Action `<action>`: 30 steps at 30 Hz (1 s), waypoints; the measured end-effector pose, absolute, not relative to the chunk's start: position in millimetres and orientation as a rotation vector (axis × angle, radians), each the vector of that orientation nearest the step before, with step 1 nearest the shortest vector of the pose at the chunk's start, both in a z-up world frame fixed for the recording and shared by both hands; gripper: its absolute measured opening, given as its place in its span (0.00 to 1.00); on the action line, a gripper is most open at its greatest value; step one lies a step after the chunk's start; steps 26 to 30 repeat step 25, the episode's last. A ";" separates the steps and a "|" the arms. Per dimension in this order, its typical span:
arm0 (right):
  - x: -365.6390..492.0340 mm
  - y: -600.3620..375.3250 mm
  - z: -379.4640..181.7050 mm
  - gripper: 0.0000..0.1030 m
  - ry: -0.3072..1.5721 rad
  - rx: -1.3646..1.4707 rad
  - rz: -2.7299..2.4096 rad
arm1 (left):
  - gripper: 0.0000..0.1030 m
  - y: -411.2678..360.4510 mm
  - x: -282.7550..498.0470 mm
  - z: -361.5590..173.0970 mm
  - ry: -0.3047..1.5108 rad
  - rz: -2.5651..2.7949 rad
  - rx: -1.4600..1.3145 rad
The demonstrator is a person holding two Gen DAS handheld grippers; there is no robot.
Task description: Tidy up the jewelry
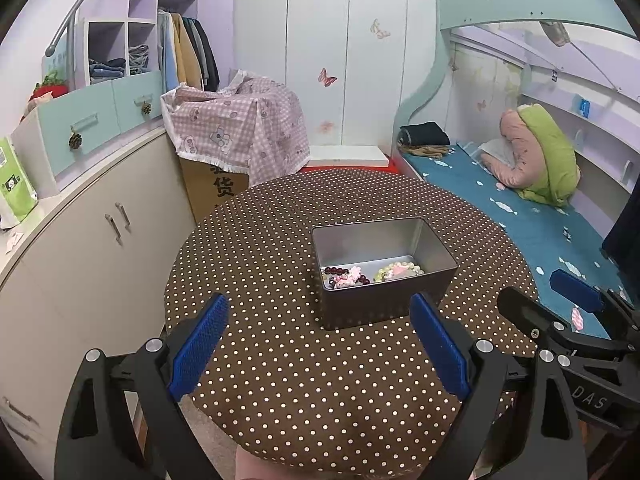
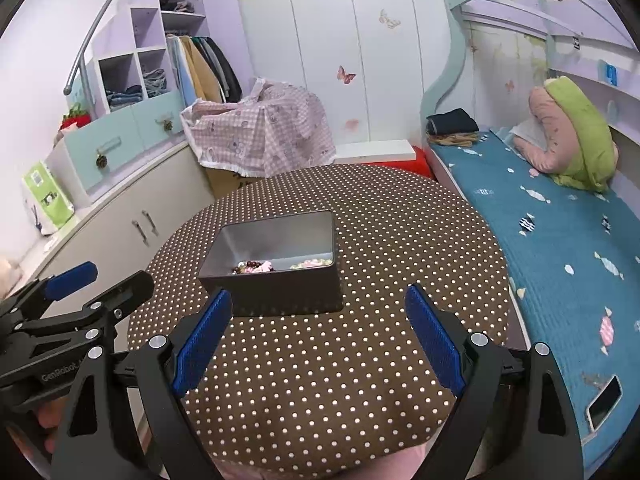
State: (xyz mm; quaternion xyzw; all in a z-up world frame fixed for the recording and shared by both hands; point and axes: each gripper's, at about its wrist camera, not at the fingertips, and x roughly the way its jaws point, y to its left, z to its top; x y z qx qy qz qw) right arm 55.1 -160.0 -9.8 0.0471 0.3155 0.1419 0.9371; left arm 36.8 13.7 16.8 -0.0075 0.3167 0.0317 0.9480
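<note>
Worktop: round, covered in brown cloth with white polka dots. Only one thing stands on it, an open metal tin, rectangular, lid off, roughly mid-worktop.

Room, relative to the tin:
- Behind it: pale wardrobe doors with butterfly stickers; a cardboard box draped in pink checked cloth stands behind and to the left.
- Left of it: low beige cabinet carrying a mint drawer unit, with lilac open shelves and hanging clothes further up. A green packet stands at the cabinet's near end.
- Right of it: bunk bed with teal sheet; folded dark clothes at the far end, pink and green bedding rolled against the wall. A phone lies on the bed's near edge.

Tin contents: jewelry piled on the floor of the tin, against its near wall. Dark red beads and pink pieces on the left side, a pale greenish-white bead string with something pink on the right. Finer detail is too small to read.

Tools: left tool hovers over the worktop just short of the tin, blue pads spread wide, nothing between them. Right tool sits in the same pose beside it, jaws wide apart, also empty. Neither touches the tin.
</note>
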 end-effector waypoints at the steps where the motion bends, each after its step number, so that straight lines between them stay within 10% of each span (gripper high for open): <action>1: 55.2 -160.0 -9.8 0.83 0.646 0.097 0.291 | 0.86 13.7 36.8 16.6 0.646 0.066 -0.015; 30: 60.6 -154.4 -16.2 0.83 0.667 0.094 0.292 | 0.86 16.9 43.6 11.5 0.694 0.075 -0.024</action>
